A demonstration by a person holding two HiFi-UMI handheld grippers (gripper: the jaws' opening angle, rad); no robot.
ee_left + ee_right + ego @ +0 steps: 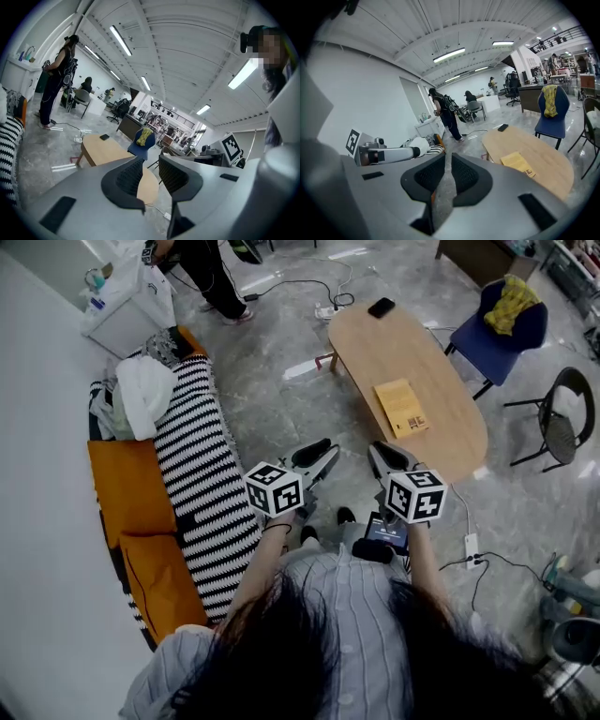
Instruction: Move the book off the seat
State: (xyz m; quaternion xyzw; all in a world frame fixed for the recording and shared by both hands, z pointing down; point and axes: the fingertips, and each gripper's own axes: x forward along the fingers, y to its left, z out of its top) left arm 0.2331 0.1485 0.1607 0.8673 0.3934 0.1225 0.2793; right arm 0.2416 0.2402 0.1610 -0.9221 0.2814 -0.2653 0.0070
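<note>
On the oval wooden table (370,348), well apart from the orange sofa (131,488), the tan book (401,407) lies flat towards the nearer end, and a black phone (381,307) lies at the far end. The person holds both grippers over the floor between sofa and table. The left gripper (326,454) has its jaws apart with nothing between them. The right gripper (380,454) has its jaws drawn almost together, also empty. A striped throw (202,456) covers the sofa's seat. A blue chair (502,329) stands beside the table.
</note>
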